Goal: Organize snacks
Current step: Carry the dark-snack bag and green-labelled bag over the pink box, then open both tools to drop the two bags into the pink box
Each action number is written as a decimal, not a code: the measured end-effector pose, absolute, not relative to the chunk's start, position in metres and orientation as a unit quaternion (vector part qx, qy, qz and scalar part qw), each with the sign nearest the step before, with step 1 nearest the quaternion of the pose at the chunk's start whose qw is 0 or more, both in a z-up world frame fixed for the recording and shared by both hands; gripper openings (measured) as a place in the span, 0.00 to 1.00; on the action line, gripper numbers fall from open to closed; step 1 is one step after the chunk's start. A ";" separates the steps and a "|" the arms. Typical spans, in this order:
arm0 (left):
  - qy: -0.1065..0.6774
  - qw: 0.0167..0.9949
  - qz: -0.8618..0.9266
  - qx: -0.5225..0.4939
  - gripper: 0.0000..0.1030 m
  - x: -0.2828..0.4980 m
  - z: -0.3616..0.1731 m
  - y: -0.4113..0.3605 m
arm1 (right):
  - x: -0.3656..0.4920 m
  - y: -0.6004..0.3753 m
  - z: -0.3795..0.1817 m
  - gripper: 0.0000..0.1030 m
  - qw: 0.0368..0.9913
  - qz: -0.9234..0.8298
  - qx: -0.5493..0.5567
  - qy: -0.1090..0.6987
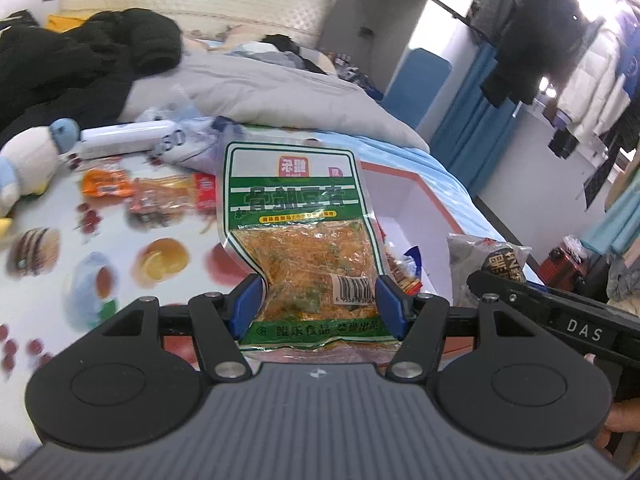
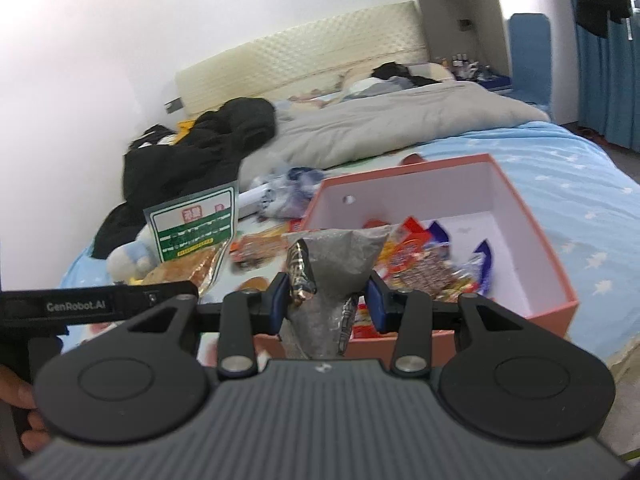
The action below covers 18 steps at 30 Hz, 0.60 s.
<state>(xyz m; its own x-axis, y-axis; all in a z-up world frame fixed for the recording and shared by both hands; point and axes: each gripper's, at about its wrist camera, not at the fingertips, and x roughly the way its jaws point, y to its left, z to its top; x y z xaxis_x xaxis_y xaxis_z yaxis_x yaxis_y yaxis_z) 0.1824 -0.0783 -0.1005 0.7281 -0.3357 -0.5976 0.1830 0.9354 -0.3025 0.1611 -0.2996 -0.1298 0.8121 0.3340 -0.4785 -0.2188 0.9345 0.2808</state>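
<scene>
Partway, by the look of it: the pink box [image 2: 532,240] on the bed already holds a heap of bright snack packets [image 2: 424,268], piled in the part of it just ahead and to the right of the right tongs [image 2: 327,296], while its far half shows bare white floor. The right tongs are clamped on a grey packet [image 2: 340,264], which stands up between the pads over the box's near wall. The left tongs [image 1: 318,300] are clamped on a green packet [image 1: 296,216] with orange filling, gripped near its lower end and held upright, with the box just beyond and to the right of it. So two packets are in the air and, I judge, on their way to the box. Left to do: an orange packet [image 1: 106,182] and a clear-wrapped red one [image 1: 168,200] lie on the printed cloth [image 1: 52,248] ahead and to the left of the left tongs, apart from the box. A plush toy [image 1: 28,168] and a white tube [image 1: 128,140] lie farther left; whether they belong to the job I cannot tell.
</scene>
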 end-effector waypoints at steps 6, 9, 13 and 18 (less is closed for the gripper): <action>0.355 0.916 -0.154 -0.102 0.65 0.221 -0.112 -0.105 | 0.184 -0.320 -0.140 0.42 0.949 0.126 0.111 0.267; 0.366 0.912 -0.158 -0.097 0.65 0.240 -0.118 -0.117 | 0.201 -0.330 -0.147 0.42 0.949 0.116 0.112 0.271; 0.381 0.906 -0.164 -0.086 0.66 0.268 -0.129 -0.134 | 0.223 -0.340 -0.156 0.43 0.946 0.108 0.113 0.282; 0.395 0.901 -0.163 -0.076 0.66 0.299 -0.143 -0.146 | 0.248 -0.348 -0.170 0.43 0.942 0.106 0.114 0.298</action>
<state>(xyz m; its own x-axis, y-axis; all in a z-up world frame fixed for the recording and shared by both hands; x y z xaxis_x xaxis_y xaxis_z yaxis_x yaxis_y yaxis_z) 0.2991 -0.1461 -0.1434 0.6352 -0.3545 -0.6861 0.2343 0.9350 -0.2662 0.2478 -0.3477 -0.1698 0.7995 0.2679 -0.5376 -0.1325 0.9516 0.2773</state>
